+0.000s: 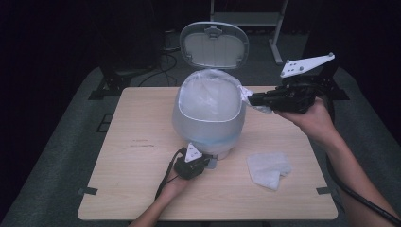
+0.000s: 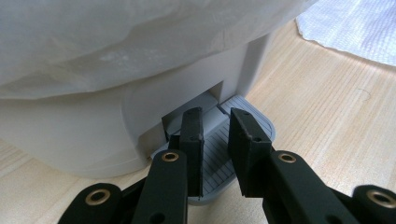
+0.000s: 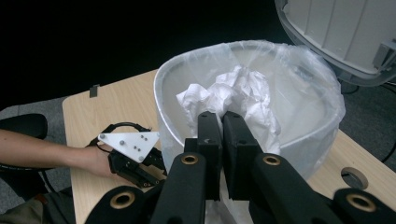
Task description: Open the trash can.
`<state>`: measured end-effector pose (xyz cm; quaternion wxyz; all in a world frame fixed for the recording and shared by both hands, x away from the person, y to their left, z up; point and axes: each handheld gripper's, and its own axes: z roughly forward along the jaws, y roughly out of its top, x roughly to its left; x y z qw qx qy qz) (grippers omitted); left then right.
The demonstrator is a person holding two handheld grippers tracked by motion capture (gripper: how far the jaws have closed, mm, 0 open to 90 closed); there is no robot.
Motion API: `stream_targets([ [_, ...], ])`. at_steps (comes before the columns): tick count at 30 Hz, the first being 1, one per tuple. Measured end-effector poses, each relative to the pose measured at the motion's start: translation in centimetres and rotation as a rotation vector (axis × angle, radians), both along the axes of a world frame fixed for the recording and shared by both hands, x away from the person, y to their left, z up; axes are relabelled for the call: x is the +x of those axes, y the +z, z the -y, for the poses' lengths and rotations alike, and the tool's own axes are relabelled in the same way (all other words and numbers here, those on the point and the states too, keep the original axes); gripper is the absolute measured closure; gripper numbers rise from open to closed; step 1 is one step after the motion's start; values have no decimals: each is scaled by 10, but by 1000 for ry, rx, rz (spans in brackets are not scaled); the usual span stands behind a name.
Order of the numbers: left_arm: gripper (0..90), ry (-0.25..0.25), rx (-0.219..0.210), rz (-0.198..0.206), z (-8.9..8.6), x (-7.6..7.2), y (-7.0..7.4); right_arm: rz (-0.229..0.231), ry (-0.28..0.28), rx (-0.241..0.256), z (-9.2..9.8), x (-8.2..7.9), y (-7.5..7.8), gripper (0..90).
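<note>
A pale grey pedal bin (image 1: 208, 120) stands mid-table with its lid (image 1: 213, 45) swung up and a clear plastic liner (image 3: 310, 77) over its rim. My left gripper (image 1: 207, 163) sits low at the bin's front; in the left gripper view its jaws (image 2: 215, 116) stand slightly open, resting on the ribbed foot pedal (image 2: 262, 127), with nothing between them. My right gripper (image 1: 253, 99) is at the bin's right rim, shut on a crumpled white paper (image 3: 243, 91) that hangs over the bin's mouth. The same paper (image 1: 245, 93) pokes out at the jaw tips.
A folded white tissue (image 1: 269, 169) lies on the wooden table (image 1: 142, 179) to the right of the bin, also seen as white cloth (image 2: 350, 28). Dark floor and a metal stand (image 1: 276, 33) lie beyond the far edge.
</note>
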<state>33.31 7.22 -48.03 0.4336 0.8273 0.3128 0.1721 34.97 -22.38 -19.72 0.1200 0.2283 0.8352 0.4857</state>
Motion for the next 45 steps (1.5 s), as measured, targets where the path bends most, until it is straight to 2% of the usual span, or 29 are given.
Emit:
stream_targets([
  [22,754,-2,0,-3,0,0,0,1,22,-6,-21,10,12,857],
  [45,754,-2,2,-5,0,0,0,0,56,-24,-51,24,15,857],
])
